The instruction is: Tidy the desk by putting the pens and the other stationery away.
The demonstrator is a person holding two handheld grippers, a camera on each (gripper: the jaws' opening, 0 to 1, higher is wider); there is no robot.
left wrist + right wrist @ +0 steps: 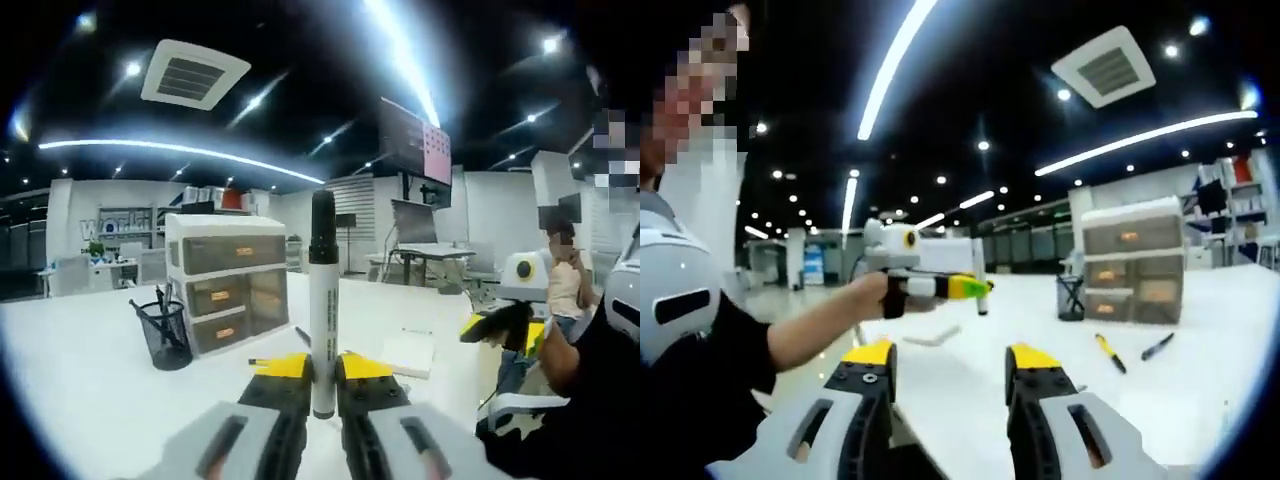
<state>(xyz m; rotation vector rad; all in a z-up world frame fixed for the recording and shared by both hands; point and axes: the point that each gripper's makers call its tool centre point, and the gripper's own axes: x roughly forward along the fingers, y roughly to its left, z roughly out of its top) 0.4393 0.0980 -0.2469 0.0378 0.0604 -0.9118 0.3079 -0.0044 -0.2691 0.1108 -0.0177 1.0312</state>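
marker (pixel 322 300) upright, clamped between left jaws

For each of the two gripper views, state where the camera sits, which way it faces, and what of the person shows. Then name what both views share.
Left gripper view: rides the left gripper, facing the drawer unit and mesh pen cup; jaws shut on an upright marker.
Right gripper view: rides the open right gripper, facing the person's forearm and left gripper.
Shared: white desk, drawer unit, pen cup.
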